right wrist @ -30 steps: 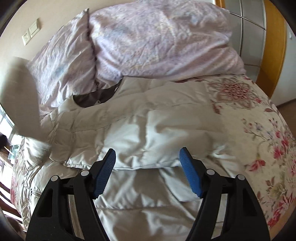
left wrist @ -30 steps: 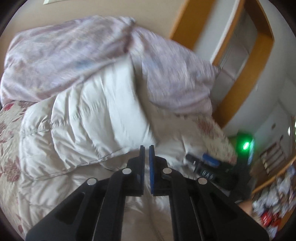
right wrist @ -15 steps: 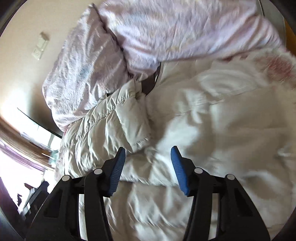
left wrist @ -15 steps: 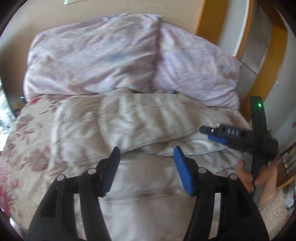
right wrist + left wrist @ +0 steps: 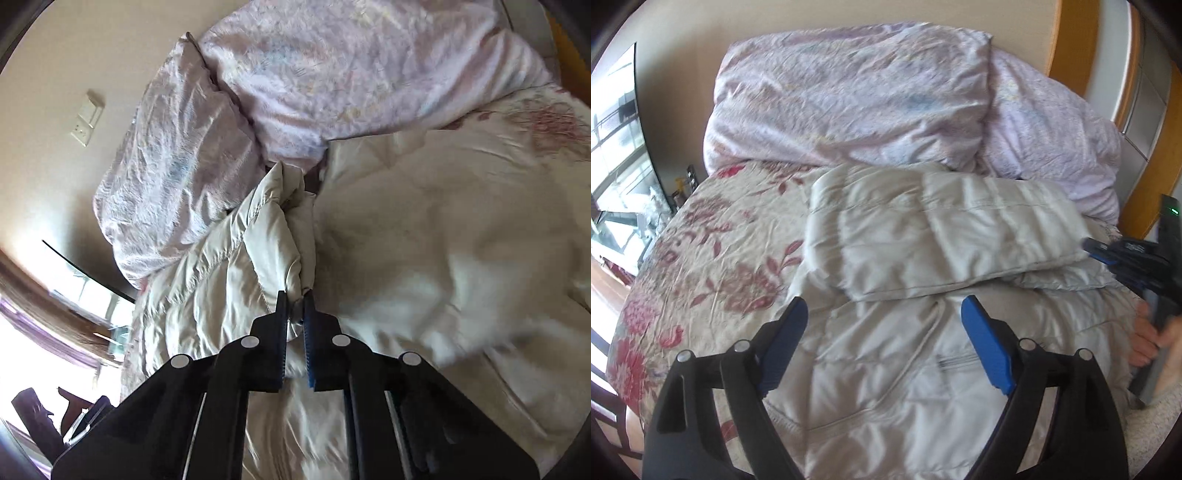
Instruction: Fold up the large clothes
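Note:
A cream quilted down jacket (image 5: 923,288) lies on the floral bedspread (image 5: 713,258), with one sleeve folded across its upper part. My left gripper (image 5: 884,314) is open and empty, held just above the jacket's middle. My right gripper (image 5: 294,299) is shut on the cuff end of the jacket's sleeve (image 5: 258,251) and holds it slightly lifted. In the left wrist view the right gripper (image 5: 1123,258) shows at the jacket's right edge, with the hand holding it.
Two pale lilac pillows (image 5: 857,96) lie against the headboard wall behind the jacket. A wooden wardrobe frame (image 5: 1071,40) stands at the right. A window (image 5: 613,155) is at the left. A wall socket (image 5: 86,122) is above the pillows.
My left gripper opened, let go of the jacket and drew back. My right gripper moved to the sleeve end and shut on it.

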Tool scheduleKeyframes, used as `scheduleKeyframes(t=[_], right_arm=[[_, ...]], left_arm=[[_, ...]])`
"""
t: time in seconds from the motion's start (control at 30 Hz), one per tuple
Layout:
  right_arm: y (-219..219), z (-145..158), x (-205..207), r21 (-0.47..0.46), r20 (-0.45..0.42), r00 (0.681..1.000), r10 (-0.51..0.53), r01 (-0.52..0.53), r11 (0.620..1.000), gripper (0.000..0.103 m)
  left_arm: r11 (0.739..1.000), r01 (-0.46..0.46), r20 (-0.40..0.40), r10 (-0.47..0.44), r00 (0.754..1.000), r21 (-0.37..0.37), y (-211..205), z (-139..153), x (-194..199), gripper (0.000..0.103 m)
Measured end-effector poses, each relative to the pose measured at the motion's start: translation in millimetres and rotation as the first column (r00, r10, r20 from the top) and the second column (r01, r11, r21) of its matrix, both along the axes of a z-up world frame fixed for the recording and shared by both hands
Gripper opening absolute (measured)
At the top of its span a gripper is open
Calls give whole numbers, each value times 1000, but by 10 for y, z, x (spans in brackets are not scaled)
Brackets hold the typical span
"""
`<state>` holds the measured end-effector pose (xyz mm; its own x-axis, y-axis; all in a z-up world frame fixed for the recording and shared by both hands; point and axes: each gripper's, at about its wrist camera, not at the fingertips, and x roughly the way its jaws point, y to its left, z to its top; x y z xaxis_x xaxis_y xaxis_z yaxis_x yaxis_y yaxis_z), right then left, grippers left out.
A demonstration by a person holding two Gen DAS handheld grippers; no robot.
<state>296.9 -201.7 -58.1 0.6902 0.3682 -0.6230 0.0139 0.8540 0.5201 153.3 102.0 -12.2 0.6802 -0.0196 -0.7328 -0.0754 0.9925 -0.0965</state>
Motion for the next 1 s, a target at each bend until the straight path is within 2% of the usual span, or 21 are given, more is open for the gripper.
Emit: scheduleKeyframes(t=[0.17, 0.23, 0.33, 0.4, 0.47, 0.63, 0.7, 0.77, 0.8, 0.83, 0.87, 1.0], right_arm=[[23, -276, -65, -98, -107, 993, -39, 29, 995, 9], [57, -312, -50, -137, -117, 993, -31, 15, 990, 10], [71, -157, -98, -191, -68, 996, -50, 36, 981, 21], [68, 3, -174, -256, 16, 995, -96, 97, 962, 22], [55, 83, -193, -263, 64, 994, -92, 105, 959, 22], [280, 97, -12, -250, 69, 997, 41, -23, 968, 22], [421, 63, 89, -266, 51, 996, 77, -60, 962, 22], [481, -54, 227, -276, -8, 996, 91, -89, 957, 20], [494, -143, 306, -291, -48, 996, 76, -87, 953, 18], [472, -278, 381, -306, -100, 993, 56, -84, 948, 10], [429, -408, 448, -303, -137, 990, 41, -82, 949, 9], [321, -551, 515, -256, -155, 988, 27, -67, 965, 6]], left_arm=[[1000, -22, -30, 22, 999, 1, 163, -121, -59, 85], [1000, -23, -33, 24, 999, 18, 191, -146, -96, 85], [999, -24, -39, 26, 999, 45, 217, -180, -126, 85], [998, -19, -50, 22, 998, 63, 224, -213, -121, 85], [997, -12, -58, 17, 998, 78, 196, -238, -106, 85], [993, 9, -73, -1, 997, 118, 64, -309, -50, 86], [991, 16, -77, -6, 997, 132, 21, -330, -36, 88], [988, 19, -82, -6, 997, 154, -22, -355, -18, 89], [986, 22, -85, -8, 996, 163, -37, -369, -9, 89], [986, 23, -87, -8, 996, 166, -38, -378, 0, 89], [985, 23, -91, -8, 996, 169, -38, -391, 9, 89], [986, 21, -102, -4, 995, 166, -13, -422, 37, 89]])
